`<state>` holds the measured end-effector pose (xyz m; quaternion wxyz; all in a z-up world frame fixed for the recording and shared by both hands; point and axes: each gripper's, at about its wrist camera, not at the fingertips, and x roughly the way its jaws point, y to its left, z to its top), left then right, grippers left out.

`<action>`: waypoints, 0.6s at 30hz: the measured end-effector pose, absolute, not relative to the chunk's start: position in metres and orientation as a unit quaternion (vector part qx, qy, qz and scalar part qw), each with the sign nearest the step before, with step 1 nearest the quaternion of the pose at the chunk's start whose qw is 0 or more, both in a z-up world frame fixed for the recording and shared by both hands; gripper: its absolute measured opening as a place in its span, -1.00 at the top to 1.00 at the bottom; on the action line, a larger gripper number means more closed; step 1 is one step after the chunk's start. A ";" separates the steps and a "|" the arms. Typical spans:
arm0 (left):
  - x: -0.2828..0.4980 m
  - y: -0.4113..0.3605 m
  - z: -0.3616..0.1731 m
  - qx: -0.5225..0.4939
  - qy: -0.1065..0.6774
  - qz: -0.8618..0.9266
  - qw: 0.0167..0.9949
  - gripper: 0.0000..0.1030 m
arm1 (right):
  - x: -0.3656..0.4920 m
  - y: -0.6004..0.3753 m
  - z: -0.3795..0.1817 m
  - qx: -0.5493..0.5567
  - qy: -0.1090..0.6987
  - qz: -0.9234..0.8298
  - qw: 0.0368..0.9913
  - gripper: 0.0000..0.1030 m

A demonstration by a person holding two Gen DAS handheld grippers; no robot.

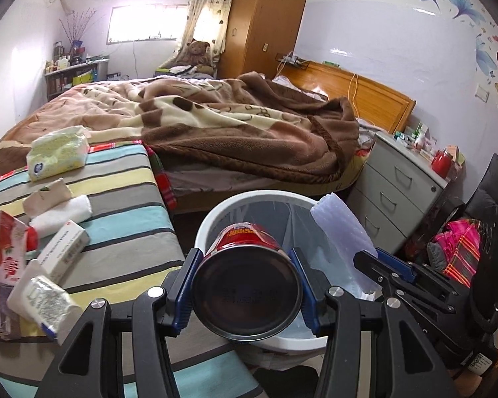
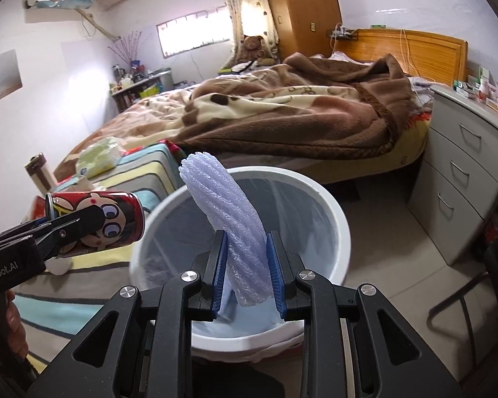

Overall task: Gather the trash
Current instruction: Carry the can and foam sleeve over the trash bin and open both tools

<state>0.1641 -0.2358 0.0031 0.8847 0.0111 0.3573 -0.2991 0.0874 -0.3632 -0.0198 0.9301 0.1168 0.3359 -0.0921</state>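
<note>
Two hand-held grippers bring rubbish to a white bin [image 2: 332,212] standing on the floor between a striped bench [image 1: 123,219] and a grey chest of drawers [image 2: 464,179] in a bedroom. The left gripper [image 1: 245,278] clamps a red drink can [image 1: 245,265] across its body, base toward the camera, pads pressing both sides; from the right wrist view the can [image 2: 116,222] sits over the near left rim of the bin, not yet fully above the opening. The right gripper [image 2: 245,275] is nearly closed on a strip of pale purple foam wrap [image 2: 229,222], squeezed between the blue pads and standing up over the lined mouth of the bin.

To drop both cleanly, the foam looks ready: it hangs well inside the rim, so easing the jaws apart should let it fall into the liner. Being light and springy, it may cling to a ribbed pad, so a wide release with the tip tilted down would likely help. The can appears to need carrying a little further over the middle before letting go, or it could strike the rim and roll off toward the bench. More litter waits on the bench: cartons [image 1: 3,252], a small box [image 1: 63,248], crumpled tissues [image 1: 59,205] and a tissue pack [image 1: 58,152].
</note>
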 end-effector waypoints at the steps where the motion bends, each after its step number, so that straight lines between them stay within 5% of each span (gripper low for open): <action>1: 0.166 -0.238 0.001 0.012 0.361 -0.299 0.883 -0.03 | 0.089 -0.364 -0.021 0.115 0.339 -0.094 0.929 0.50; 12: 0.180 -0.254 -0.007 0.005 0.373 -0.309 0.875 -0.08 | 0.096 -0.376 -0.032 0.112 0.360 -0.114 0.919 0.39; 14: 0.179 -0.253 -0.006 -0.001 0.373 -0.310 0.874 -0.21 | 0.096 -0.377 -0.032 0.115 0.362 -0.109 0.919 0.28; 16: 0.179 -0.250 -0.005 -0.003 0.371 -0.309 0.876 -0.29 | 0.096 -0.375 -0.031 0.112 0.362 -0.108 0.919 -0.03; 18: 0.178 -0.246 -0.004 -0.005 0.370 -0.307 0.877 -0.29 | 0.095 -0.373 -0.031 0.113 0.360 -0.105 0.920 -0.06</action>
